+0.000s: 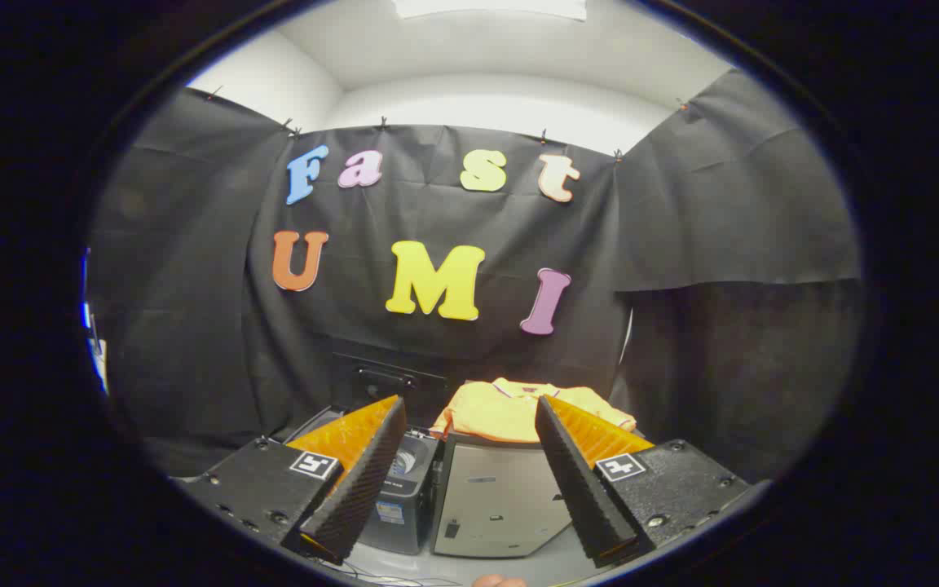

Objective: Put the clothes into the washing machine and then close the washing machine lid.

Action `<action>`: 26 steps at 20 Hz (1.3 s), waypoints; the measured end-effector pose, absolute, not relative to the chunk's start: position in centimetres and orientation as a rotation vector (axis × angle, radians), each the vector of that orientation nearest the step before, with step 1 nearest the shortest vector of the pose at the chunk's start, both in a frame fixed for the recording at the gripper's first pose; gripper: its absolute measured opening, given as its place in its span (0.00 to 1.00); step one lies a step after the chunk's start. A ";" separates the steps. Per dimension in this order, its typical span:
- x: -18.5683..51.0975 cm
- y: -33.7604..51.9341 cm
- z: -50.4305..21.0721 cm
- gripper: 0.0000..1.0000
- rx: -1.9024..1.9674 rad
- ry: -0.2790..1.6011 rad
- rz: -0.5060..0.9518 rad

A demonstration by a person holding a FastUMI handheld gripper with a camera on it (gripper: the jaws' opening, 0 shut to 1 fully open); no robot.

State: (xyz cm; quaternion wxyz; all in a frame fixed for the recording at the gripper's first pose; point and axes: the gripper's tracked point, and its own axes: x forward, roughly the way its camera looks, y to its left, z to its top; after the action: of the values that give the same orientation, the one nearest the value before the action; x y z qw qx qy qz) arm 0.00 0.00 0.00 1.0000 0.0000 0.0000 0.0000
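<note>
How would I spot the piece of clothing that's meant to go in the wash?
Find the black cloth wall, then the pale grey box standing before it, beyond the open gripper. The folded yellow shirt lies on top. It is the one bright, soft thing there; the dark washing machine stands beside the box.

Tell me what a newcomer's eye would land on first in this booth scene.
The yellow garment draws the eye first, lying folded on top of a pale grey box-like unit just beyond the fingers. Left of that unit stands a small dark washing machine, partly behind the left finger. The gripper is open, its fingers spread wide and holding nothing.
</note>
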 end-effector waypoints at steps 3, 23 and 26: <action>0.2 -0.7 -0.1 1.00 0.037 -0.002 -0.017; 1.1 -2.4 0.2 1.00 0.029 0.003 -0.056; 1.6 -2.5 0.4 1.00 0.029 0.003 -0.057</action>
State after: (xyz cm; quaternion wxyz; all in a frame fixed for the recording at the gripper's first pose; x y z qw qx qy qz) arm 1.62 -2.49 0.44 0.9995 0.0143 0.0016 -0.0286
